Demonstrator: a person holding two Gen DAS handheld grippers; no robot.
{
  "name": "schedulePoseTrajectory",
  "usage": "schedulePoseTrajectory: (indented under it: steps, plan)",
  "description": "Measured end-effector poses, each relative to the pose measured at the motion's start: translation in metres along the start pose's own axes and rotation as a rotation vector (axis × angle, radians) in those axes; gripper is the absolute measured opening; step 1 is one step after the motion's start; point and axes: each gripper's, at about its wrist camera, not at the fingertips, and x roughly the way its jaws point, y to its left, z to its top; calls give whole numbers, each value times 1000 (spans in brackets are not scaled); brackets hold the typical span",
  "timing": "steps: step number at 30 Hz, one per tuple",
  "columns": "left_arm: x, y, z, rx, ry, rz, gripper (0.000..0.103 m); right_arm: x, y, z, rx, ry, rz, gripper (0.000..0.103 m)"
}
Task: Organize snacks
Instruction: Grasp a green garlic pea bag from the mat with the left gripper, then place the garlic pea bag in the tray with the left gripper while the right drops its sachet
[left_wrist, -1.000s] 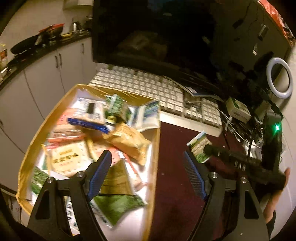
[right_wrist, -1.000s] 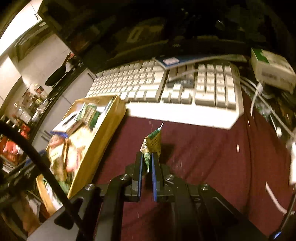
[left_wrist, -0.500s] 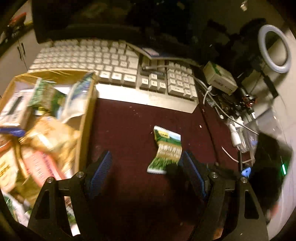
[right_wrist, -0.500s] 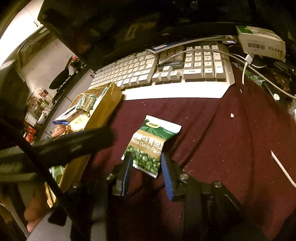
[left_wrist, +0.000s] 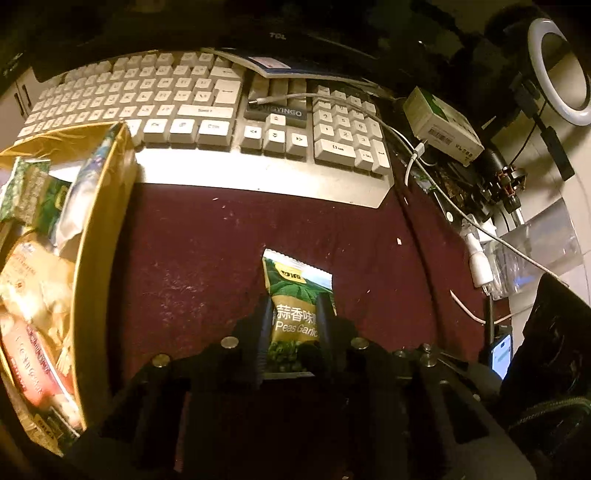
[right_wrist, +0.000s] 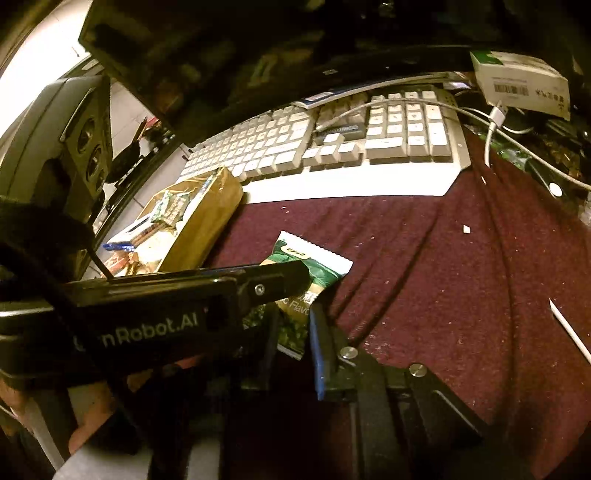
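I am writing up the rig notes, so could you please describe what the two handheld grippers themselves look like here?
The left gripper is matte black, with silver screw heads on its angular finger arms; from the right wrist view its side carries white lettering ending "Robot.AI". The right gripper is black too, with silver screws and a blue ribbed pad on one finger.

A dark red cloth (left_wrist: 207, 236) covers the tabletop, speckled with pale crumbs. A white keyboard (left_wrist: 192, 107) lies along its far edge, under a dark monitor (right_wrist: 229, 55). To the right sit a white box (left_wrist: 441, 125), tangled white cables (left_wrist: 436, 173) and a lit ring light (left_wrist: 559, 62). Beyond the tabletop on the left, a pale wall (right_wrist: 33, 48) shows, with a black pan (right_wrist: 123, 162) on a dark counter. The light is dim and yellowish.
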Motion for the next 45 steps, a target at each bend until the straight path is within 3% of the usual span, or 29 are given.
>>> schedulePoseTrajectory:
  steps: [7,15,19,30,36,38,41,45]
  plan:
    - [-43,16,-24,-75,-70,-49,23,-18,30,-12,-74,-34,40,14]
    - [-135,57,-114,-147,-289,-30,23,-44,122,-39,-323,-27,146,14]
    - [-157,86,-132,-219,-337,-4,23,-33,160,-41,-409,-6,196,14]
    - [-162,157,-145,-378,-337,-19,23,14,195,-40,-454,88,244,14]
    - [-152,165,-153,-381,-308,33,23,24,196,-49,-447,136,216,16]
    - [-150,168,-155,-383,-305,44,30,23,192,-48,-432,141,225,16]
    - [-155,177,-161,-410,-324,-32,55,14,184,-45,-398,134,226,23]
    - [-170,175,-169,-401,-372,23,62,-4,177,-43,-360,96,206,61]
